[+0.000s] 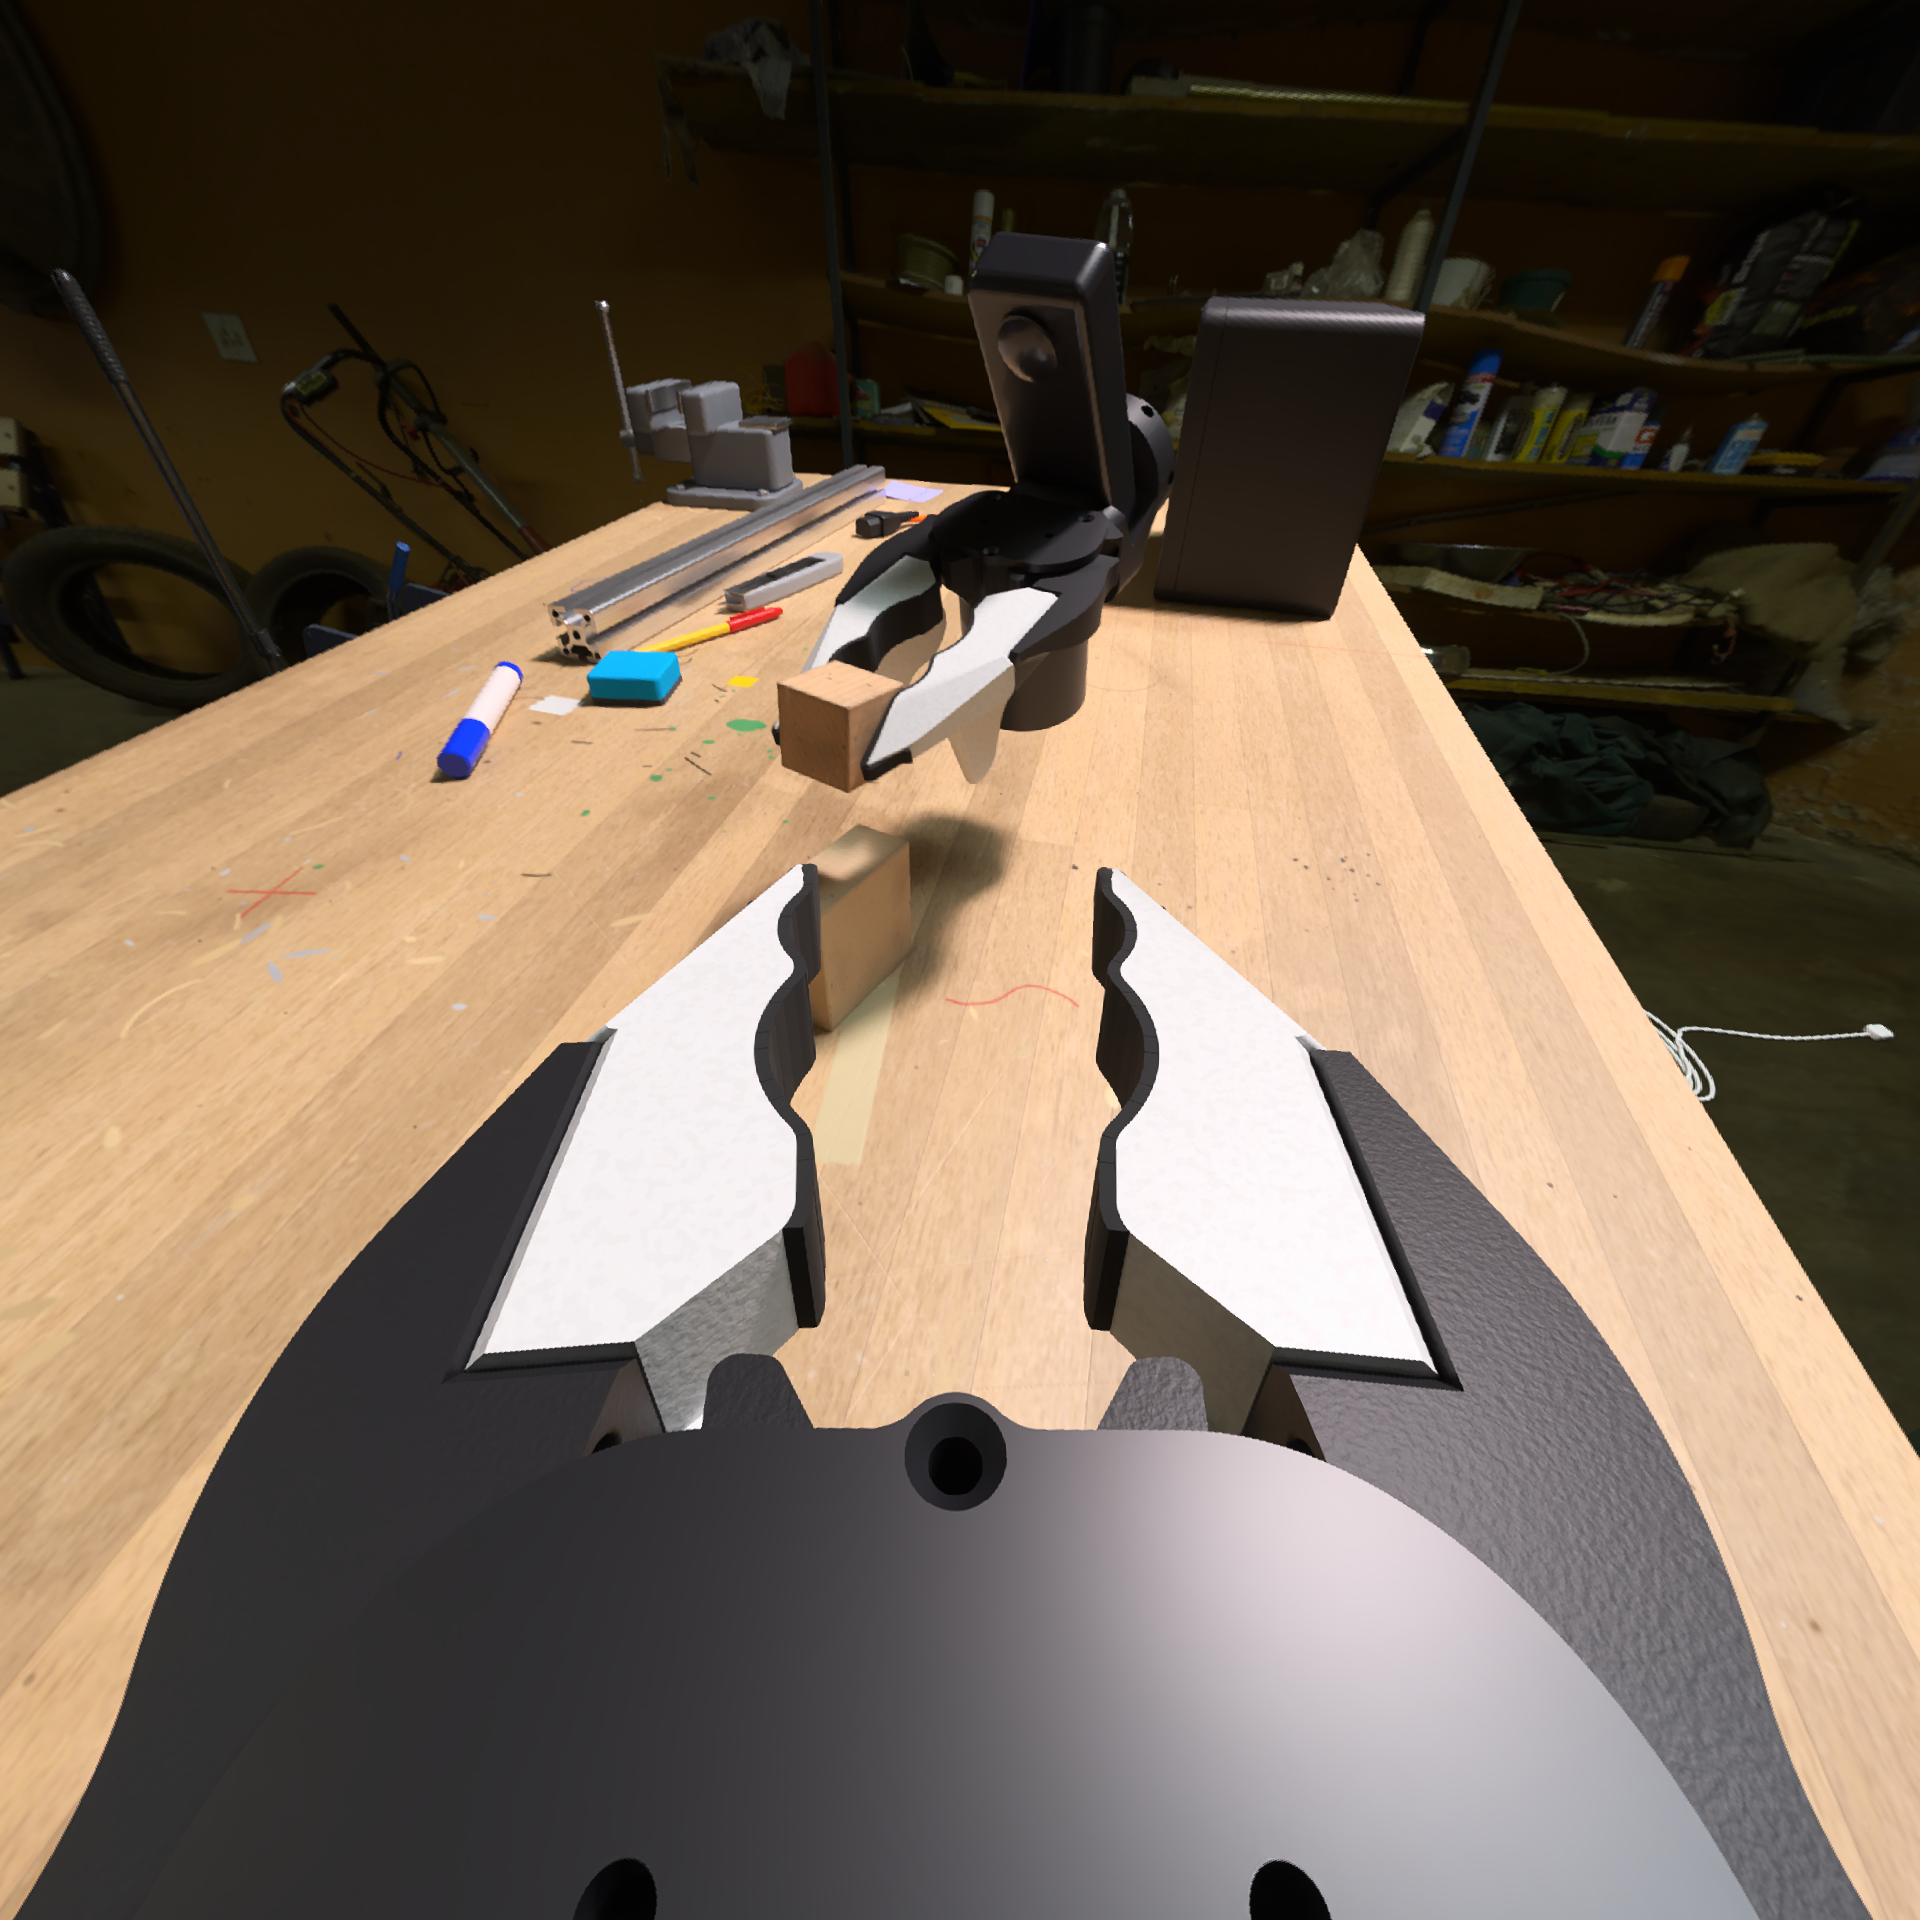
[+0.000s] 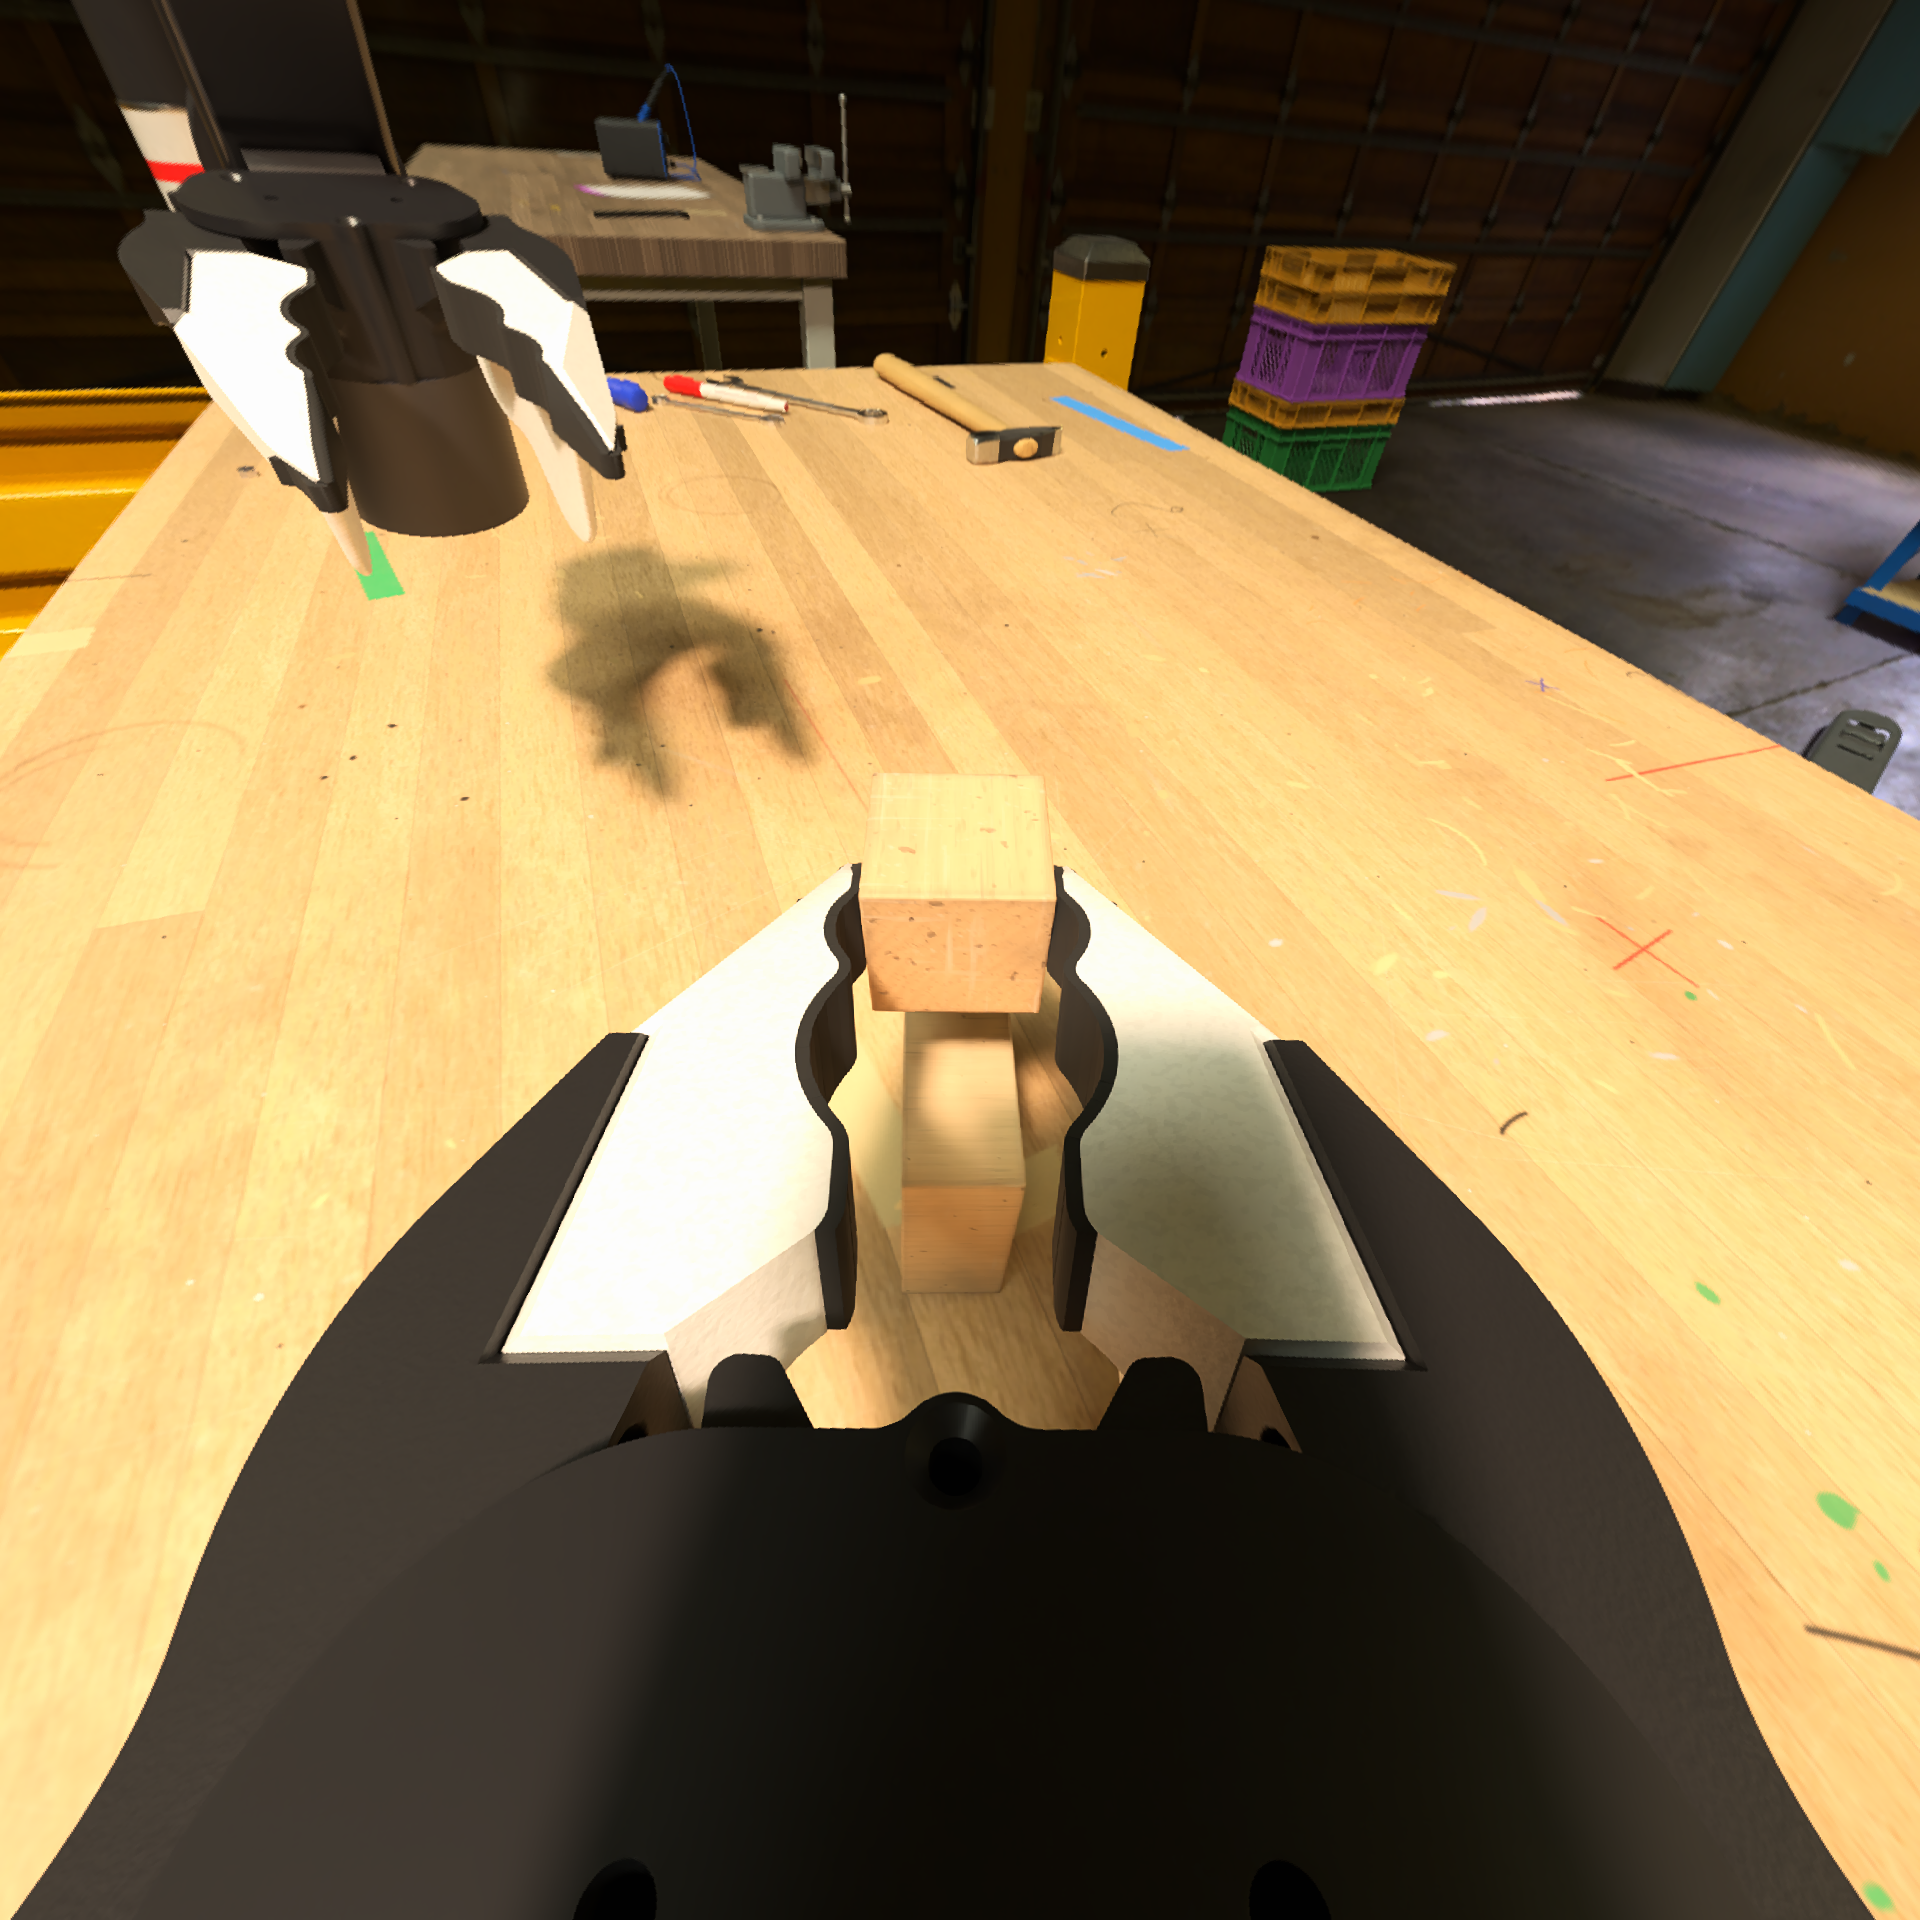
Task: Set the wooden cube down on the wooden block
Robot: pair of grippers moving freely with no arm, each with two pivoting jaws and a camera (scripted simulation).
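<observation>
A: What do you see on your long, pale wooden table [image 2: 1247,727]?

B: Your left claw [image 1: 951,883] is wide open and holds nothing.

A: And your right claw [image 2: 956,883]?

B: It pinches the small wooden cube [image 2: 956,894] in the air, above the upright wooden block [image 2: 961,1164], not touching.

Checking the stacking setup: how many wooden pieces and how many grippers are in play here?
Wooden cube: 1
Wooden block: 1
Grippers: 2, the right gripper shut on the cube, the left gripper open
Total: 4
</observation>
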